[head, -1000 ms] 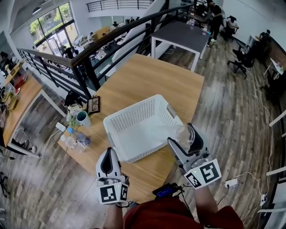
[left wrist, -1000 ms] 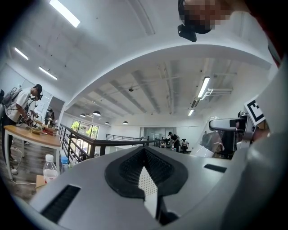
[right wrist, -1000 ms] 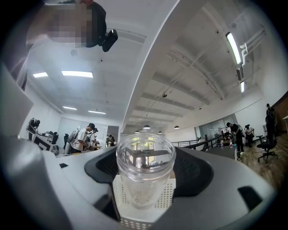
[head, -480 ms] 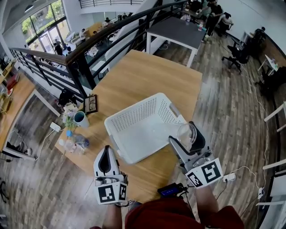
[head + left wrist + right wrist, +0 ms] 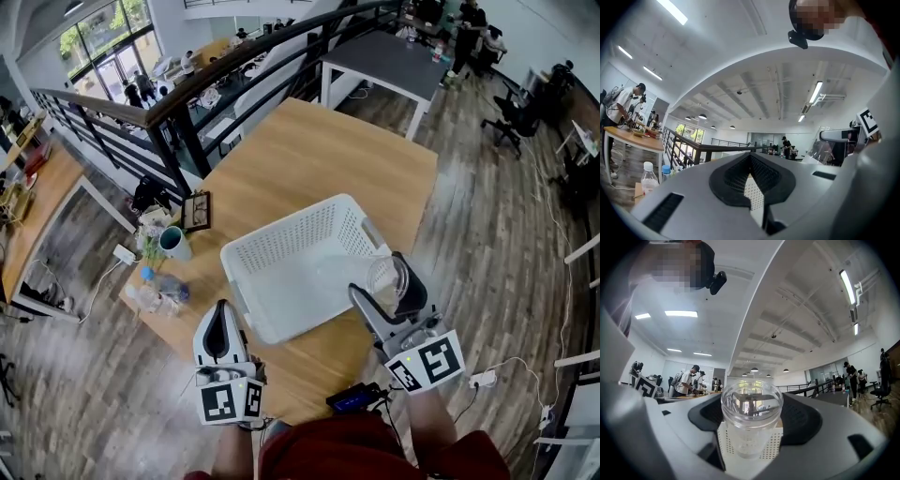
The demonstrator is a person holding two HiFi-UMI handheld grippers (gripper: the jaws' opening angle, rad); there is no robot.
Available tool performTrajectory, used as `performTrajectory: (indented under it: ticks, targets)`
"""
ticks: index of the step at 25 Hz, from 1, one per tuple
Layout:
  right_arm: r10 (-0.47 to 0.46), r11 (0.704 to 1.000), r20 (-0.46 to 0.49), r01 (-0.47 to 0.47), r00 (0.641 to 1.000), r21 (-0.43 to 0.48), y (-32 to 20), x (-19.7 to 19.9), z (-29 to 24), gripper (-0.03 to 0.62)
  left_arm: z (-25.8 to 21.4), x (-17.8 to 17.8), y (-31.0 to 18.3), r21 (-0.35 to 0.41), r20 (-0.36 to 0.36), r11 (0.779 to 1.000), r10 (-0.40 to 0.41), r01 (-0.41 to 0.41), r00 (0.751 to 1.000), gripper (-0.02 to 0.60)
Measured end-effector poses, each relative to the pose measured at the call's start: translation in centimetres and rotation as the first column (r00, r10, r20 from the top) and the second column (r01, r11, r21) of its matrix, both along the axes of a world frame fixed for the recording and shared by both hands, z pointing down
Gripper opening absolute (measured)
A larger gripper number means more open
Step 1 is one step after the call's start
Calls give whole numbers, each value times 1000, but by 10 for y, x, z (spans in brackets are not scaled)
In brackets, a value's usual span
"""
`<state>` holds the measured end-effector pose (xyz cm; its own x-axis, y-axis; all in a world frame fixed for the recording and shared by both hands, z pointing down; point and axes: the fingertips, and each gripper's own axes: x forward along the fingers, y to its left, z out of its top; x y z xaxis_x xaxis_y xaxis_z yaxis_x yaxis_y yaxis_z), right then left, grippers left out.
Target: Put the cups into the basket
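Right tongs (image 5: pixel 386 283) still clamp clear cup (image 5: pixel 382 274) at basket (image 5: pixel 281 246) rim, barely shifted.

This is looking like an open-plan office on a mezzanine level. People (image 5: pixel 464 28) are working around a grey table (image 5: pixel 394 70) at the far end, and black swivel chairs (image 5: pixel 508 128) are standing on the wood-plank floor (image 5: pixel 487 244). A black railing (image 5: pixel 244 64) is running along the edge above a lower level, where more people (image 5: pixel 141 89) are gathering near tall windows (image 5: pixel 103 39). Strip lights (image 5: pixel 816 92) are glowing on the bare ceiling.
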<state>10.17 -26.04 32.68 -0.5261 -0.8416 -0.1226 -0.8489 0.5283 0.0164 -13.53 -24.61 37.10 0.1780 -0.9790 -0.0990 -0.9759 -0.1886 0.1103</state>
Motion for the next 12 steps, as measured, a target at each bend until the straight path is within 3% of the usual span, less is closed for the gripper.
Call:
performTrajectory:
  ticks: [12]
  targets:
    - [-35, 999, -23, 35, 999, 3, -8, -8, 0, 353, 1, -6, 2, 2, 0, 999, -32, 32, 999, 0]
